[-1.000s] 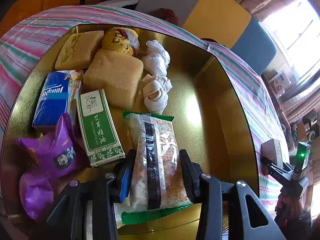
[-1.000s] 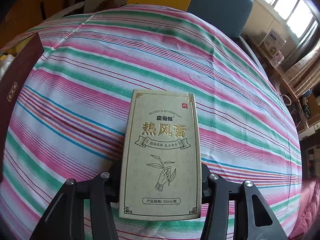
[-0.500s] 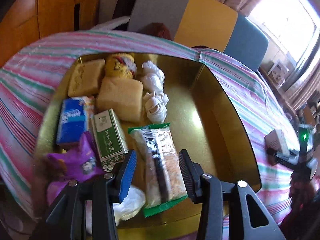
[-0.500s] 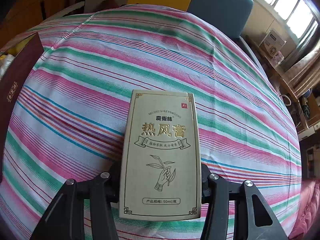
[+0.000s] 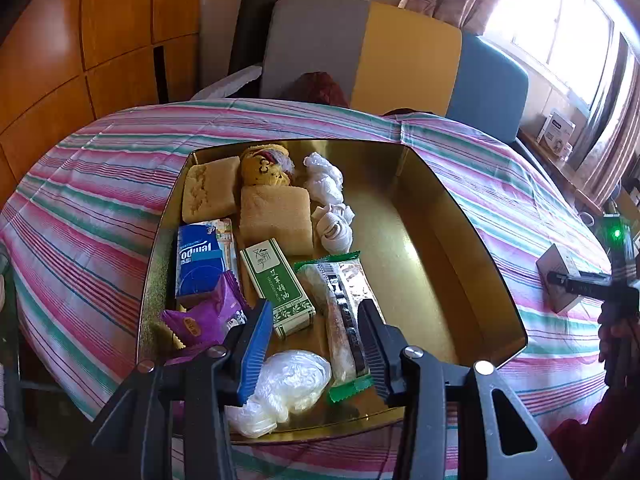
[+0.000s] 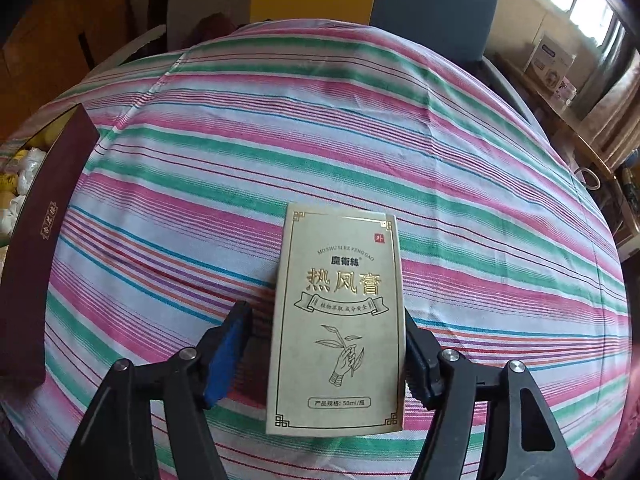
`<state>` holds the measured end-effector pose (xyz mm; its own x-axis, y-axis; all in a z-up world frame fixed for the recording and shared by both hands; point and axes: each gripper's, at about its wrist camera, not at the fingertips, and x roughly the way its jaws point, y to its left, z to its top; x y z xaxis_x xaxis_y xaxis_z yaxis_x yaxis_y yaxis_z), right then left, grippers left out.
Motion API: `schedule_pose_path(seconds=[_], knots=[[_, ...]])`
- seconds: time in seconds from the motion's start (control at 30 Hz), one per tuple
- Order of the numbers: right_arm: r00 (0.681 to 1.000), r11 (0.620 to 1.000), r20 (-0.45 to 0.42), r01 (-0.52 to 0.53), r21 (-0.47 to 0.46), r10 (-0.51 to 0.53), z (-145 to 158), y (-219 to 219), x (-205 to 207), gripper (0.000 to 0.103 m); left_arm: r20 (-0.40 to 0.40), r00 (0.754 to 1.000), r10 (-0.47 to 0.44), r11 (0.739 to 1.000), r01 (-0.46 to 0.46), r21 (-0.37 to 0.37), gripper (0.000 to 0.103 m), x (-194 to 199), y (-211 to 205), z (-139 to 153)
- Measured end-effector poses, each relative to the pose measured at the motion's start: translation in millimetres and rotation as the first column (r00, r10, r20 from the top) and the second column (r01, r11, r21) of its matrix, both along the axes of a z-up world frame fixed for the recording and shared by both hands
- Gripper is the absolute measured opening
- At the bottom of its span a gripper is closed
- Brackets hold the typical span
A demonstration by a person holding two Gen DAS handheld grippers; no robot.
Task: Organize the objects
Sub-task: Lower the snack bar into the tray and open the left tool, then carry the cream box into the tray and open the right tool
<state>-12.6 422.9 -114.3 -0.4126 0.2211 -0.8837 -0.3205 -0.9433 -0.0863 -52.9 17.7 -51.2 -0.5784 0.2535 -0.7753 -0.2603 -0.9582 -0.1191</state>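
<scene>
A gold tin box sits on the striped tablecloth and holds snacks. A green-edged cracker packet lies in it near the front. My left gripper is open and empty, raised above that packet. A beige medicine box lies flat on the cloth. My right gripper is open around it, the left pad apart from the box, the right pad close to its edge. The right gripper also shows in the left wrist view beside the beige box.
In the tin lie a green tea box, a blue tissue pack, purple packets, sponge cakes, white wrapped pieces and a clear bag. The tin's dark red outer wall stands left of the right gripper. Chairs stand behind the table.
My left gripper let go of the cracker packet in the tin and pulled back upward. My right gripper opened off the beige box, which now lies on the cloth.
</scene>
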Motion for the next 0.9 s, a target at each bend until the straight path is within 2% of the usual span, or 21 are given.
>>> schedule_pose_path(seconds=[0.2,0.43,0.47,0.5,0.6,0.9], knots=[[0.997,0.999,-0.065,0.036,-0.006,-0.037,14,6,5,0.075,-0.011,1.000,-0.003,1.000,0.003,-0.005,0.044,3,1,2],[0.996,0.999,-0.075,0.040,-0.002,-0.040,15,9,4,0.075,-0.005,1.000,-0.005,1.000,0.005,-0.015,0.044,5,4,2],[0.997,0.999,-0.066,0.035,-0.009,-0.036,13,8,4,0.072,-0.006,1.000,-0.007,1.000,0.007,-0.014,0.044,6,4,3],[0.998,1.000,-0.054,0.027,-0.009,-0.028,10,8,3,0.051,-0.008,1.000,-0.010,1.000,0.010,-0.015,0.044,7,5,3],[0.999,1.000,-0.042,0.004,0.031,-0.003,7,0,3,0.051,-0.014,1.000,-0.016,1.000,0.016,-0.018,0.044,8,7,4],[0.999,0.999,-0.037,0.010,0.046,-0.008,6,1,6,0.051,-0.022,0.999,-0.026,0.999,0.025,-0.022,0.044,11,9,4]])
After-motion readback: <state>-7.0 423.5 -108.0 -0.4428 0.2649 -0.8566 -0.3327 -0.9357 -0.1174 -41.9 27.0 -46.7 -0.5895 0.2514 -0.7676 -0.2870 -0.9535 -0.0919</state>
